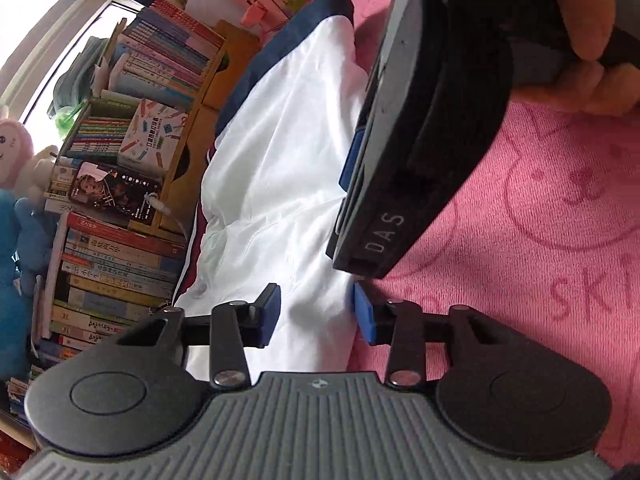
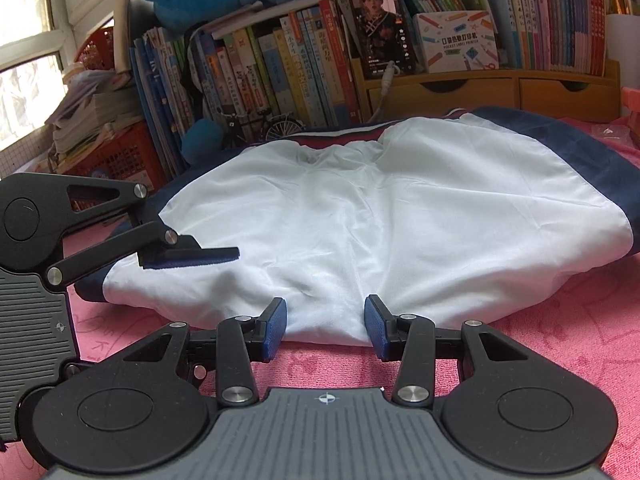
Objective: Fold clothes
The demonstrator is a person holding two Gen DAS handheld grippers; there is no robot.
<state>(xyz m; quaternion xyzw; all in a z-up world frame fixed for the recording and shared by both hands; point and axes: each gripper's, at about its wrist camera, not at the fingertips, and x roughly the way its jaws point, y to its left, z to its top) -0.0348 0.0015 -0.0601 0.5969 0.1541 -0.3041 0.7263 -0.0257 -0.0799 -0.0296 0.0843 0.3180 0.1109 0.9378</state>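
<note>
Pink blanket [image 2: 560,320] holds one white garment [image 2: 360,220], two claws [image 2: 325,328] [image 1: 316,314] at it.

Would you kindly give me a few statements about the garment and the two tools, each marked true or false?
1. The garment is white with navy trim. True.
2. It lies on a green cloth. False: the cloth under it is pink.
3. The right tool has its pads apart at the garment's near edge. True.
4. The left tool is clamped on a book. False: its pads stand apart over the garment's edge.
5. Books stand behind the garment. True.
</note>
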